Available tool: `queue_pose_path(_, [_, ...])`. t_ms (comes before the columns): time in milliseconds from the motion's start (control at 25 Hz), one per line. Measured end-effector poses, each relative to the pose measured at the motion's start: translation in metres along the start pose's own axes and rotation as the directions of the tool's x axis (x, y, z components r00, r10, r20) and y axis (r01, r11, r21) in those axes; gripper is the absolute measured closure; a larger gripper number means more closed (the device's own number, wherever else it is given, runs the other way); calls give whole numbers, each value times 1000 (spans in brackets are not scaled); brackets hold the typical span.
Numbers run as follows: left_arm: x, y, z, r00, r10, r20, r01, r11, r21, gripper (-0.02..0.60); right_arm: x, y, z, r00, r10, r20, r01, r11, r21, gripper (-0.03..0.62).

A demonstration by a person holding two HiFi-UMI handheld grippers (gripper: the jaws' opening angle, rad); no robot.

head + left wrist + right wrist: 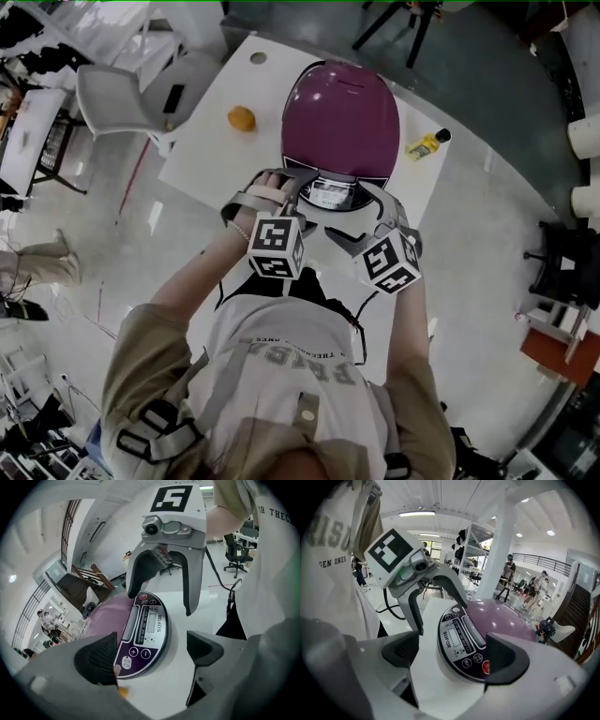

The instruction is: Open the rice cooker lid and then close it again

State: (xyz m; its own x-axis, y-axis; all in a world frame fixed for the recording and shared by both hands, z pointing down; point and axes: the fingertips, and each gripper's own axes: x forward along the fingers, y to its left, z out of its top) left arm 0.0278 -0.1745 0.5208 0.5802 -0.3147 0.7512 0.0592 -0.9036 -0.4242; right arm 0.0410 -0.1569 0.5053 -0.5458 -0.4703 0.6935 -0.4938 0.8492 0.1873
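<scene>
On one table, one rice cooker, left gripper, right gripper, both jaws wide apart, empty

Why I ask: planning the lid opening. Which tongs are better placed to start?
Right, probably: the right tongs, open, frame the control panel squarely. The left tongs, also open, have the panel beside one pad and mostly table between them.

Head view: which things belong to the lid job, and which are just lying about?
For the job: rice cooker, shut; left gripper and right gripper, both open.
Just lying about: orange fruit, yellow bottle, white chair.
</scene>
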Motion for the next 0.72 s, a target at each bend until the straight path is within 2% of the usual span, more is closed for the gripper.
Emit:
queue_pose_path(280, [7, -4, -2, 997, -22, -74, 27, 998, 60, 103, 13, 7, -11, 990, 46, -135, -62, 992, -113, 146])
queue_pose_path(720, [18, -8, -7, 988, -25, -152, 42, 993, 110, 101, 26, 11, -22, 969, 52, -240, -106, 970, -219, 145])
